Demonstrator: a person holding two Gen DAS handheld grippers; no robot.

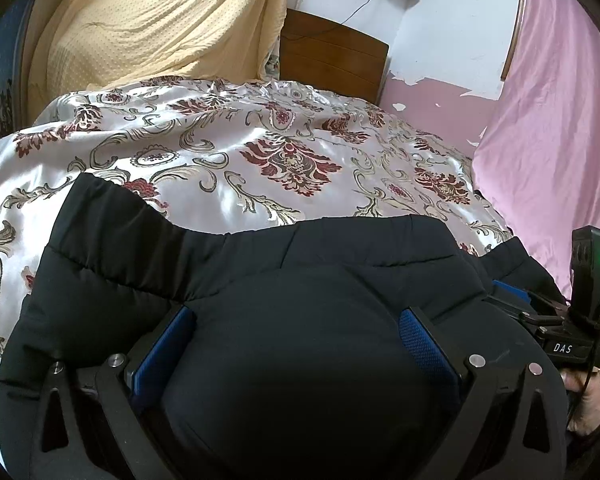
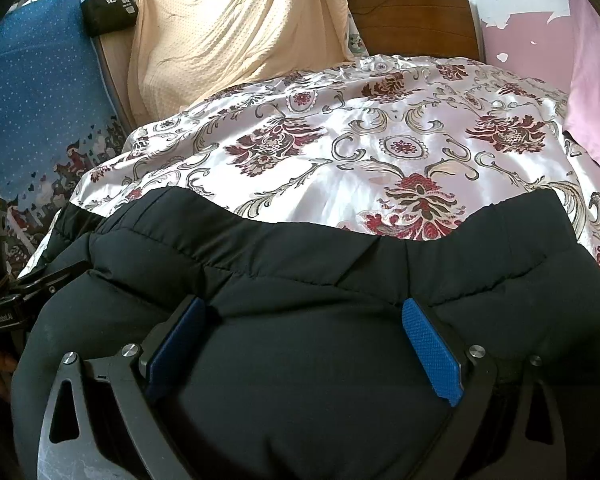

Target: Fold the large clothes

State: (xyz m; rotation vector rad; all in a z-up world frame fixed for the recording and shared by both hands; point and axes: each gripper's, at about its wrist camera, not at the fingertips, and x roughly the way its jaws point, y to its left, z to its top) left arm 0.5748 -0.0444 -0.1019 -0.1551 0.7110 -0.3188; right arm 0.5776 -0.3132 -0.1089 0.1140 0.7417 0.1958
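"DAS" in white capitals on the black body of the right tongs [image 1: 564,346], seen at the right edge of the left wrist view. A green light glows on the upright black module [image 1: 592,264] above it (no text readable there). In the right wrist view, small white lettering on the black body of the left tongs [image 2: 2,318] at the left edge, too blurred to read for sure. Black tote bag [image 2: 109,10] at top left carries white printed marks and a small label, illegible. Nothing else readable.
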